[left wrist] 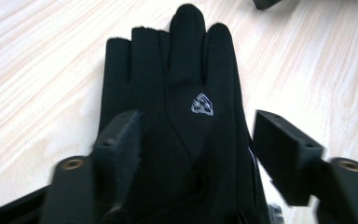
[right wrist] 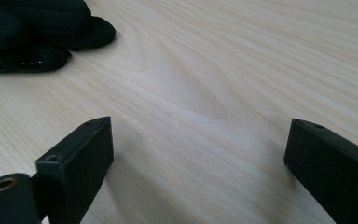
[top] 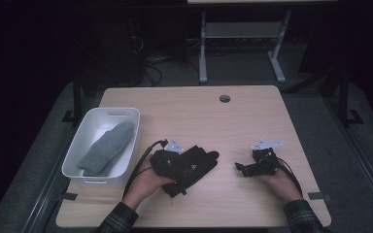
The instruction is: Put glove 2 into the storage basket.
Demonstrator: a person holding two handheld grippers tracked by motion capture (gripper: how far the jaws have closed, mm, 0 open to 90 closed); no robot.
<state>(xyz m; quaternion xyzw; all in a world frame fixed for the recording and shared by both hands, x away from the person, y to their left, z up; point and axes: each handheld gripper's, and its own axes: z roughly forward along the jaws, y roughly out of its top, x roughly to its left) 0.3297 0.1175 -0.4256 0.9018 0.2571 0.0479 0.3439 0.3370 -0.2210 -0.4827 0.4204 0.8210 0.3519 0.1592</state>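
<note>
A black glove (top: 194, 165) with a small silver logo lies flat on the wooden table (top: 199, 116), fingers pointing away from my left gripper (top: 177, 167). In the left gripper view the glove (left wrist: 186, 93) runs between the two black jaws of that gripper (left wrist: 200, 135), which stand apart on either side of its cuff end without pressing it. My right gripper (top: 240, 167) rests low on the table to the right, pointing left. Its jaws (right wrist: 198, 149) are wide open over bare wood, with the glove's fingertips (right wrist: 42, 32) farther off at upper left.
A white plastic bin (top: 75, 145) stands at the table's left edge with a grey knitted mitten (top: 108, 145) inside. A round cable hole (top: 225, 98) sits near the far edge. A desk frame stands beyond on the dark floor.
</note>
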